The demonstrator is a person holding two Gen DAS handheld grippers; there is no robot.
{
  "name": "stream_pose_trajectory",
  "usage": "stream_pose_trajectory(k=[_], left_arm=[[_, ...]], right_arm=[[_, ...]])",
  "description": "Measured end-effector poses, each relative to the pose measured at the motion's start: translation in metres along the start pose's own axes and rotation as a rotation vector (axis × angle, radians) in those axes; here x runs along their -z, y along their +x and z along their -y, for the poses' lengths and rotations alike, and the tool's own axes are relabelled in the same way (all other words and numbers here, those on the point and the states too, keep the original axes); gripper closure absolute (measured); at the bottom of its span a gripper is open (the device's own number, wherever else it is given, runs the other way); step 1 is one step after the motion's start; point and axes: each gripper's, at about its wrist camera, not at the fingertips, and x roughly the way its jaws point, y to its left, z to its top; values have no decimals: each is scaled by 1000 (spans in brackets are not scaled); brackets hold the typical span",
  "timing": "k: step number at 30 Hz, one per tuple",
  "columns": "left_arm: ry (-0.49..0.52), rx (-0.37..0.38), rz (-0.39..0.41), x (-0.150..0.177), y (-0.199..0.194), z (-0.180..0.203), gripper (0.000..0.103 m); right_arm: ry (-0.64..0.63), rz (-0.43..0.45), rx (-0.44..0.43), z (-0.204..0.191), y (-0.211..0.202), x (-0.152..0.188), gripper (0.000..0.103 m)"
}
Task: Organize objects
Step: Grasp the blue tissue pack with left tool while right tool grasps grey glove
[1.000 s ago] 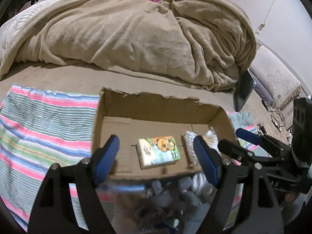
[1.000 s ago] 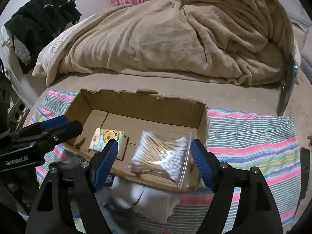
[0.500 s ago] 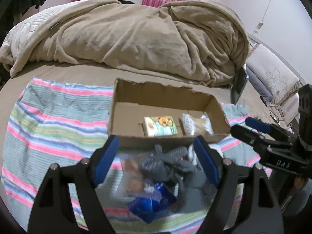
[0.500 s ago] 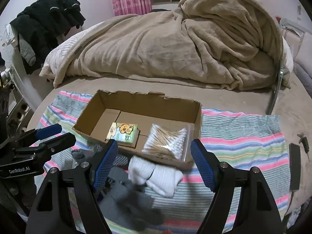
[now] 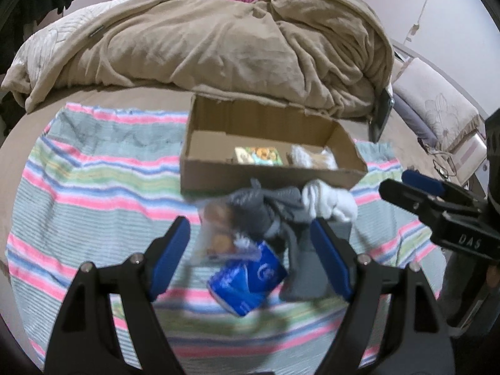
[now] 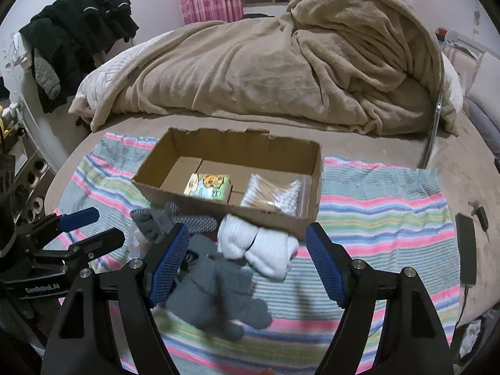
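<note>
An open cardboard box (image 5: 265, 176) (image 6: 309, 184) sits on a striped cloth on the bed. In it lie a small picture pack (image 5: 257, 155) (image 6: 207, 185) and a bag of cotton swabs (image 5: 312, 157) (image 6: 272, 192). In front of the box lie grey socks (image 5: 275, 211) (image 6: 215, 297), white socks (image 5: 331, 201) (image 6: 259, 247), a clear bag (image 5: 215, 231) and a blue packet (image 5: 248, 278). My left gripper (image 5: 250, 257) is open and empty above the pile. My right gripper (image 6: 247, 265) is open and empty above the socks.
A beige blanket (image 5: 218, 50) (image 6: 281, 72) is heaped behind the box. The striped cloth (image 5: 87, 187) (image 6: 384, 212) spreads to both sides. A phone (image 6: 467, 250) lies at the right edge. Dark clothes (image 6: 78, 37) hang at far left.
Both grippers have pulled back and up from the box. The pile of socks and packets in front of the box has come into view.
</note>
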Motion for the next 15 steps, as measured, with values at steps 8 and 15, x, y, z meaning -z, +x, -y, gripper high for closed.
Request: stream_pose_trajectory(k=[8,15], left_arm=[[-12,-5,-37,21,5,-9,22],[-21,-8,-72,36,17,-16,22]], right_arm=[[-2,-29,-9,-11,6,19,23],[0,-71,-19,-18,21,34,23]])
